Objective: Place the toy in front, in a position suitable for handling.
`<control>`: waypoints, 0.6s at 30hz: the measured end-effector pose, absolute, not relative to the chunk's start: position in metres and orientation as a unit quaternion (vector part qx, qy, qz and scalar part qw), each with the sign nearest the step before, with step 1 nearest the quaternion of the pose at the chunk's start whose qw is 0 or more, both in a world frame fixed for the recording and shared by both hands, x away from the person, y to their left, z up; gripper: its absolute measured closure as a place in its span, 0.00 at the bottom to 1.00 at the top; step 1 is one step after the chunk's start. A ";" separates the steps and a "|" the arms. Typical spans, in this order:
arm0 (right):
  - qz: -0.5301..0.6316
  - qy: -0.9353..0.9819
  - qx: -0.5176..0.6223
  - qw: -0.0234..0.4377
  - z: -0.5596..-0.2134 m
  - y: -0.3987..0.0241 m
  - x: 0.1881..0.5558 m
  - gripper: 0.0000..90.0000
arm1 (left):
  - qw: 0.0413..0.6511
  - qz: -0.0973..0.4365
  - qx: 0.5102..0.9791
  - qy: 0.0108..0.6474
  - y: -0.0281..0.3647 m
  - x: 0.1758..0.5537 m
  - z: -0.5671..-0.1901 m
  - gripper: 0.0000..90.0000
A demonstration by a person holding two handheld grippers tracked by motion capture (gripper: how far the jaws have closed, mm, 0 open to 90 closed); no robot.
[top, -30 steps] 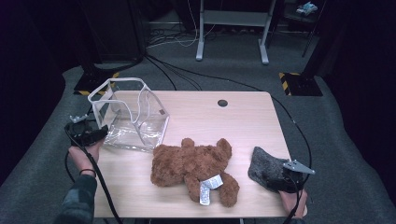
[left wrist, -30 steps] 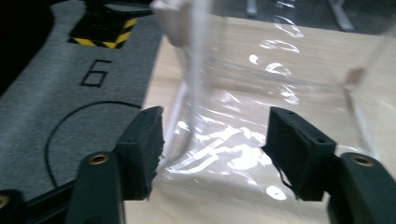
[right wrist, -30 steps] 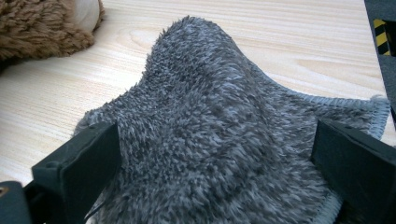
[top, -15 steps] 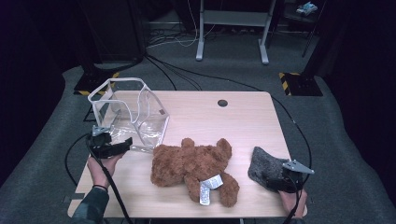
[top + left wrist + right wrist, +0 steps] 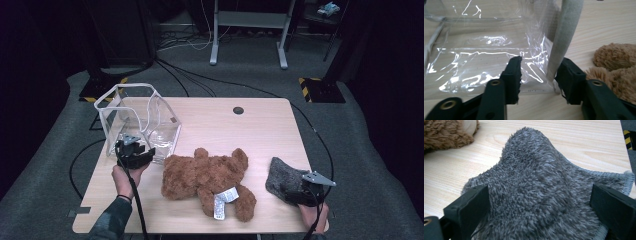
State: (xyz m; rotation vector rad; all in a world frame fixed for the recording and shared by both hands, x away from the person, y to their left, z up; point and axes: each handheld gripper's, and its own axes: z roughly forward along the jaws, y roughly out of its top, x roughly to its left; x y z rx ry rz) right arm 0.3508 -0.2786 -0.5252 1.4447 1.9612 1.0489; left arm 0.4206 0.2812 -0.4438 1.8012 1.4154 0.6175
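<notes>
Clear plastic bag (image 5: 142,122) stands open near the counter's (image 5: 260,125) far left corner, its near right corner just ahead of your left gripper (image 5: 132,152). Bare wood lies open across the far right half, around the round cable hole (image 5: 238,110). Close by on the right the brown teddy bear (image 5: 207,177) lies across the middle, nearly touching the bag, so room there is tight. Your left jaws have just been closing; they stand part spread, straddling the bag's corner seam and its grey edging strip (image 5: 565,37), the strip just beside the right-hand jaw, and you cannot tell whether either jaw presses on it. Your right gripper (image 5: 305,192) sits at the near right edge, jaws spread wide either side of the grey fleece cloth (image 5: 544,190), which bulges up between them
</notes>
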 end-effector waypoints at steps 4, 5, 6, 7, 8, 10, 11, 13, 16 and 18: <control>0.383 0.717 0.529 0.244 -0.525 -0.278 0.351 0.03 | 0.382 0.243 0.719 0.527 0.280 0.428 -0.446 0.80; 0.383 0.718 0.529 0.243 -0.525 -0.278 0.351 0.03 | 0.383 0.247 0.721 0.522 0.280 0.430 -0.447 0.82; 0.383 0.718 0.529 0.243 -0.525 -0.278 0.351 0.03 | 0.382 0.248 0.728 0.513 0.281 0.433 -0.447 0.83; 0.383 0.717 0.529 0.243 -0.525 -0.278 0.351 0.04 | 0.383 0.248 0.726 0.514 0.282 0.435 -0.448 0.84; 0.383 0.717 0.529 0.244 -0.525 -0.278 0.351 0.04 | 0.387 0.246 0.727 0.511 0.284 0.437 -0.449 0.85; 0.383 0.717 0.529 0.244 -0.525 -0.278 0.351 0.04 | 0.393 0.241 0.727 0.509 0.287 0.442 -0.451 0.85; 0.383 0.717 0.529 0.244 -0.525 -0.278 0.351 0.04 | 0.398 0.233 0.727 0.509 0.290 0.444 -0.451 0.86; 0.382 0.718 0.529 0.243 -0.525 -0.278 0.351 0.04 | 0.400 0.233 0.729 0.504 0.292 0.449 -0.452 0.85; 0.382 0.718 0.528 0.243 -0.526 -0.278 0.351 0.04 | 0.404 0.230 0.728 0.504 0.295 0.458 -0.452 0.85; 0.381 0.720 0.527 0.243 -0.525 -0.278 0.351 0.04 | 0.403 0.229 0.732 0.500 0.296 0.464 -0.452 0.85</control>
